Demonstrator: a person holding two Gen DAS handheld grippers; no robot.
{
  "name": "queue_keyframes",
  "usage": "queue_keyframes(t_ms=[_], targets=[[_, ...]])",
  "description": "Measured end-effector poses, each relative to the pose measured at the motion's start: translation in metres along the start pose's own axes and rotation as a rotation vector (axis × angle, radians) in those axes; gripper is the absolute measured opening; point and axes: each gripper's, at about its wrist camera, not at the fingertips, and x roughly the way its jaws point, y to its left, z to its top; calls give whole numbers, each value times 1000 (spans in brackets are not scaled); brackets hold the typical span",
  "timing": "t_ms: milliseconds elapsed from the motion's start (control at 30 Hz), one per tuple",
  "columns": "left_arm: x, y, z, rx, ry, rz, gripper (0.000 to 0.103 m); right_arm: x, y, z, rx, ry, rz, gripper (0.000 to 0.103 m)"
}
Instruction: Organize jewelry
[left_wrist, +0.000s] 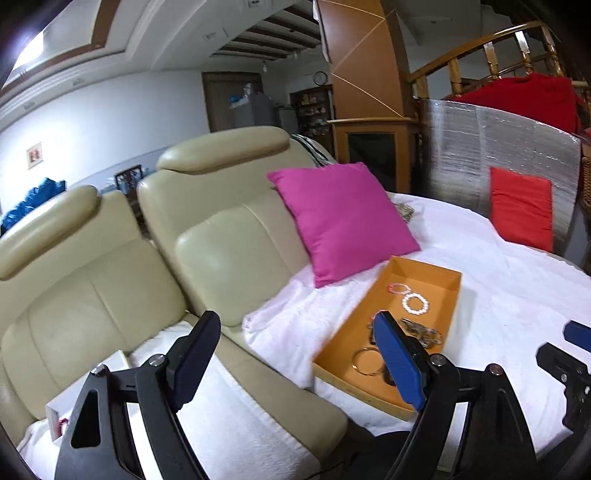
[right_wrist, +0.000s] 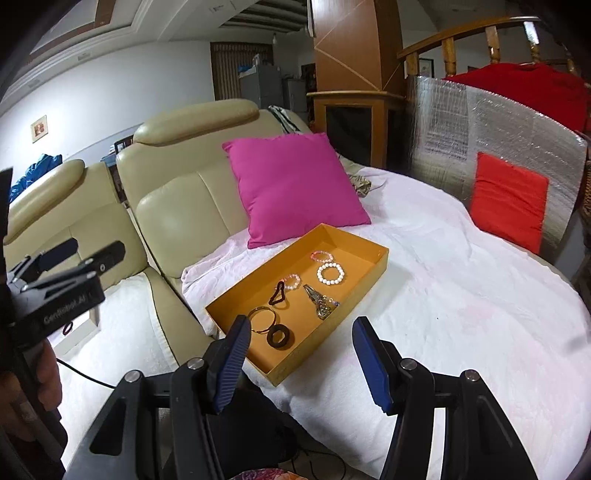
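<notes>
An orange tray (right_wrist: 364, 273) sits on the white blanket (right_wrist: 461, 295) spread over the round table, close to the table's sofa-side edge and just in front of a pink cushion (right_wrist: 291, 188) that leans against the beige leather sofa (right_wrist: 177, 206). Inside the tray, toward its far end, a white bead bracelet (right_wrist: 330, 274) lies just beside a pink bead bracelet (right_wrist: 321, 256); another pink-and-white bead bracelet (right_wrist: 291, 281) touches a black hair tie (right_wrist: 279, 293) near the middle, with a tangle of metal chain pieces (right_wrist: 320, 302) along the tray's right wall. At the near end a thin gold bangle (right_wrist: 263, 318) overlaps a thick dark ring (right_wrist: 278, 337). The right gripper (right_wrist: 299, 354) hangs above the tray's near corner with its blue-padded jaws spread wide and nothing between them. The left gripper (left_wrist: 295, 354) is held off the table's edge, over the sofa seat, its jaws likewise wide apart and empty; its right finger hides part of the tray's contents in the left wrist view. A white box (left_wrist: 88, 391) rests on the towel-covered sofa seat with something small and red beside it. A red cushion (right_wrist: 508, 199) stands against a silvery foil panel (right_wrist: 498, 125) at the table's far edge
</notes>
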Motion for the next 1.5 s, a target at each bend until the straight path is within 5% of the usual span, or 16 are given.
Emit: queue_keyframes(t_ms=[1500], targets=[[38,3,-10,47,2,47,85,44,14,3,30,52,-61,61]])
